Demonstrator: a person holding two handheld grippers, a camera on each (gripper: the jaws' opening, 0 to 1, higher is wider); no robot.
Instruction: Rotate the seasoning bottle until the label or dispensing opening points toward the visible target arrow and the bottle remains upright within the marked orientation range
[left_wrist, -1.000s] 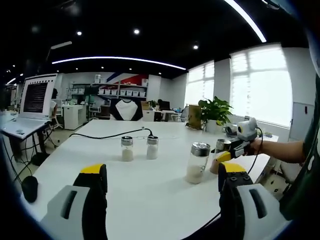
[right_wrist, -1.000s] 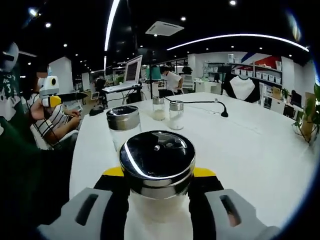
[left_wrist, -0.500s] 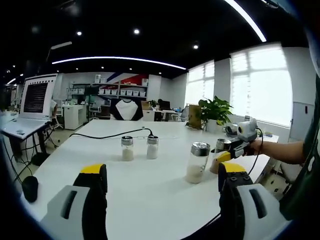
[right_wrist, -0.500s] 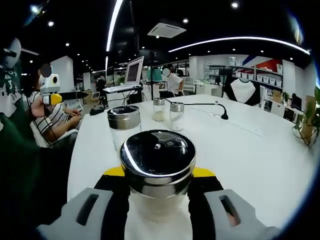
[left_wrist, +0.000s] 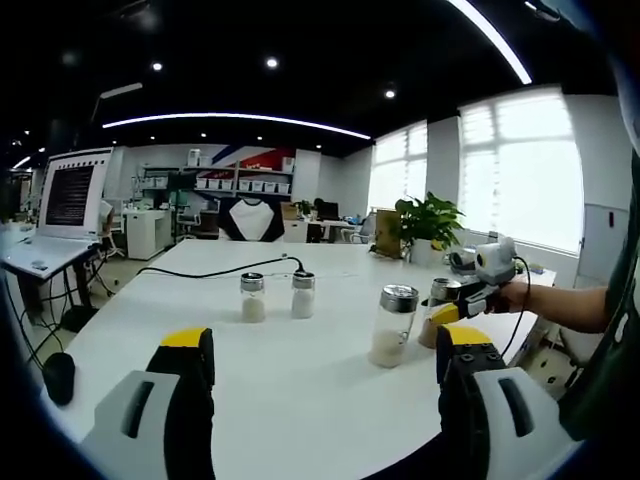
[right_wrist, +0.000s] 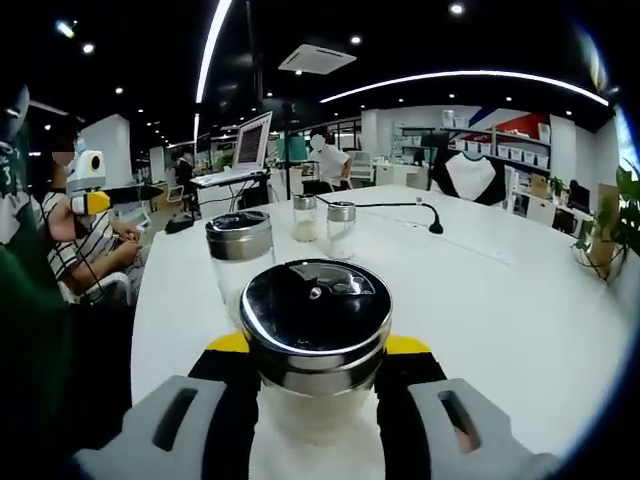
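The seasoning bottle, clear glass with white grains and a perforated chrome lid, stands upright between the jaws of my right gripper, which is shut on its body. In the left gripper view the same bottle stands near the table's right edge with the right gripper around it, a hand behind. My left gripper hovers over the near table edge, jaws wide open with nothing between them.
A second large shaker stands just left of the held one. Two small shakers stand further back. A black cable crosses the white table. A laptop stands on a side desk. A potted plant is at the far right.
In the right gripper view the background has slid slightly left while the bottle stays fixed between the jaws, so gripper and bottle have turned a little. The left gripper barely moved.
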